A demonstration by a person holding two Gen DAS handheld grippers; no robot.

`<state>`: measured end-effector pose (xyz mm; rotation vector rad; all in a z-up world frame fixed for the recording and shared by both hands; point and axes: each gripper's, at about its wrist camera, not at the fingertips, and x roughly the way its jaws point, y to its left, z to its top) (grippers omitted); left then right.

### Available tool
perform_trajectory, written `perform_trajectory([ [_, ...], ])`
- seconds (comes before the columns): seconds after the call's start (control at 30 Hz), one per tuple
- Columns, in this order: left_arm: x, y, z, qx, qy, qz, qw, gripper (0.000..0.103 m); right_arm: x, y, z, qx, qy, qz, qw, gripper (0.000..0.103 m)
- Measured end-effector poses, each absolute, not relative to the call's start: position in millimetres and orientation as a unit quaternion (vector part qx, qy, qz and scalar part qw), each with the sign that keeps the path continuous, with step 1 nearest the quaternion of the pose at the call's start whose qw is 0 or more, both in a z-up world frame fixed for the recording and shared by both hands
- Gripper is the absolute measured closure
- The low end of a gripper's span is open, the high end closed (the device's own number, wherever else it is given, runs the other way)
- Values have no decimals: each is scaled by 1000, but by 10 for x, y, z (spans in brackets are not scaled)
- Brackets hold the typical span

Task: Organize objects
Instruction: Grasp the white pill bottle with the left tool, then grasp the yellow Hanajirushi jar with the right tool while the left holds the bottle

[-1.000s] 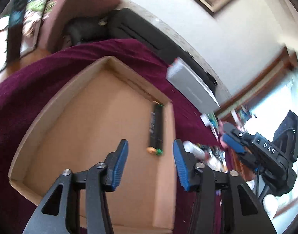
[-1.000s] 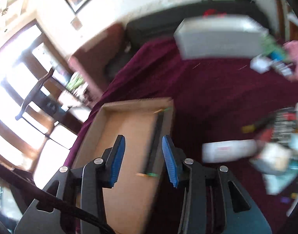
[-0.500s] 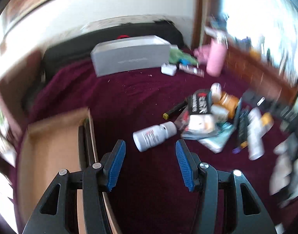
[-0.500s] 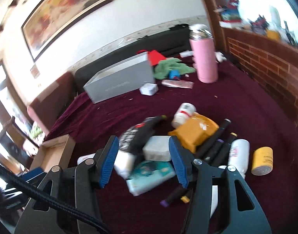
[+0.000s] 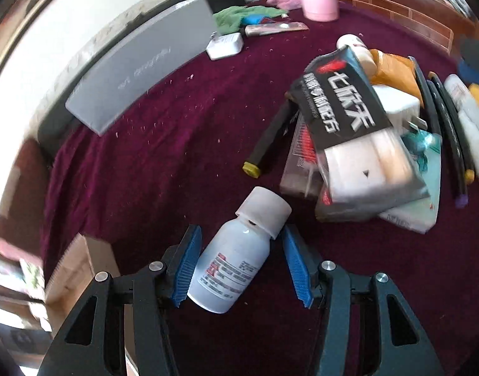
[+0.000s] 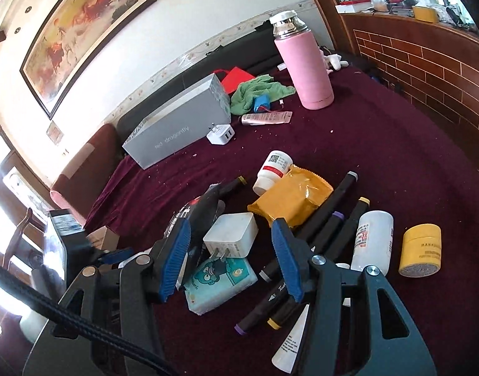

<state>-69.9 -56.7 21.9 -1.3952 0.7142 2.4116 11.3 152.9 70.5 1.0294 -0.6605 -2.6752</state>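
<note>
A white pill bottle [image 5: 236, 257] with a white cap lies on the maroon cloth between the open fingers of my left gripper [image 5: 242, 266]; the pads stand on either side, apart from it. My right gripper [image 6: 231, 260] is open above a white plug adapter [image 6: 231, 235] and a teal tissue pack [image 6: 220, 279] in a pile of objects. The pile also holds a black-and-white packet [image 5: 349, 119], an orange pouch [image 6: 292, 197], black markers [image 6: 327, 219] and a white bottle [image 6: 372, 238]. A corner of the cardboard box [image 5: 79, 266] shows at lower left.
A grey long box [image 6: 180, 128], a white charger [image 6: 220, 134], a green cloth [image 6: 258, 91] and a pink flask [image 6: 305, 69] stand at the back. A yellow jar [image 6: 421, 250] sits right. A brick ledge [image 6: 427, 72] borders the right side.
Both grippers swung from over the cardboard box to the pile. My left gripper moved down around the white pill bottle. My right gripper lowered over the plug adapter.
</note>
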Motion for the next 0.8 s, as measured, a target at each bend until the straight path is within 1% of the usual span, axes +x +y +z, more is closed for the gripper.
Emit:
perform_trajectory([
  [0.07,-640,-596,213,-492,225,828,146,73,91,1541,670,355,-228,-901,98,50],
  [0.1,-594,-605,219,-494,219,829,147,74,84,1545,655,358,-231,-899,97,50],
  [0.37,-41,-748,342,-504,116,839,166,74,112,1563,654,354,-235,-901,93,50],
  [0.53,366,-722,386,-491,101,852,148,74,147,1637,728,332,-229,-911,86,50],
  [0.63,482,-706,395,-487,83,857,149,74,244,1831,798,304,-228,-923,54,50],
  [0.73,551,-663,325,-491,81,854,151,74,337,2132,813,309,-252,-916,31,50],
  [0.8,575,-647,264,-492,85,852,155,74,387,2284,823,322,-246,-914,11,50],
])
